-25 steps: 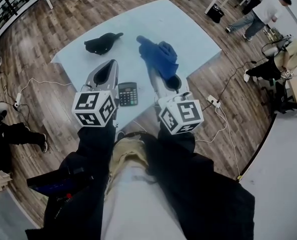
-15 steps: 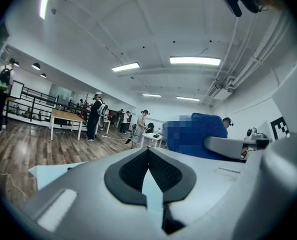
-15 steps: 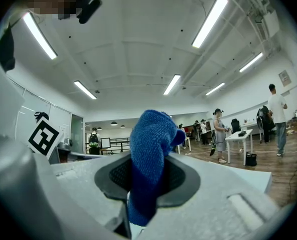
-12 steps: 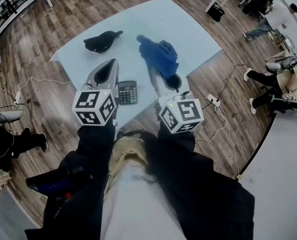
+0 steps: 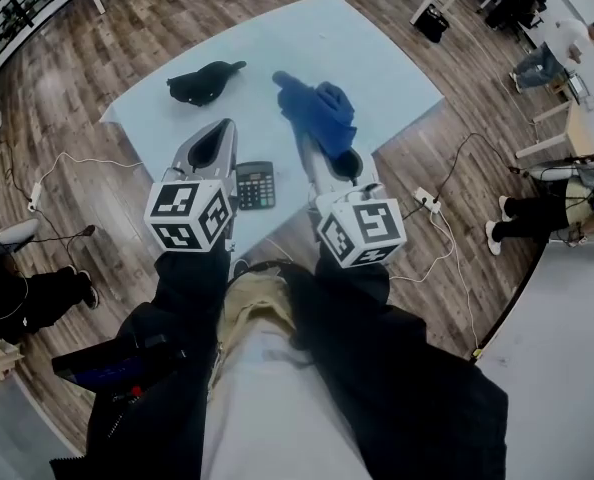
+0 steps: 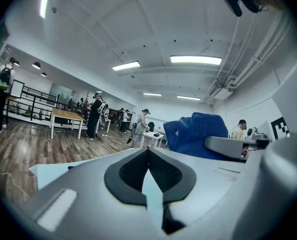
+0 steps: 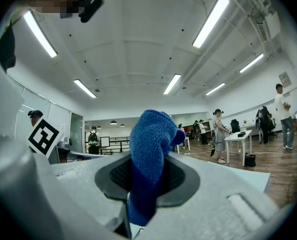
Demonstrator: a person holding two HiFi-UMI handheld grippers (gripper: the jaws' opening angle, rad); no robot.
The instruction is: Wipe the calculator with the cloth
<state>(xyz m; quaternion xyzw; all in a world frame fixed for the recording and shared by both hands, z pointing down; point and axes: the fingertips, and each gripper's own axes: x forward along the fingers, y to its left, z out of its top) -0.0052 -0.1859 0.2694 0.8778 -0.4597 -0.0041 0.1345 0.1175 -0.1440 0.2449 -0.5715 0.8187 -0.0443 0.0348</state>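
Wood-floored room; pale blue table (image 5: 362, 58) bears calculator (image 5: 255, 186); right hand-held gripper (image 7: 151, 156) clamps cloth (image 5: 322, 108), left hand-held gripper (image 6: 148, 151) closed, empty.

Calculator (image 5: 255, 186): dark, small, pale display strip at far end w/ rows of keys below, lying flat & face-up on the light-blue table (image 5: 367, 58) near its near edge. Cloth (image 5: 322, 113): blue terry, bunched & crumpled, pinched btwn the jaws of the right gripper (image 7: 148, 169), its loose bulk spilling out past the tips, apart from the calculator.
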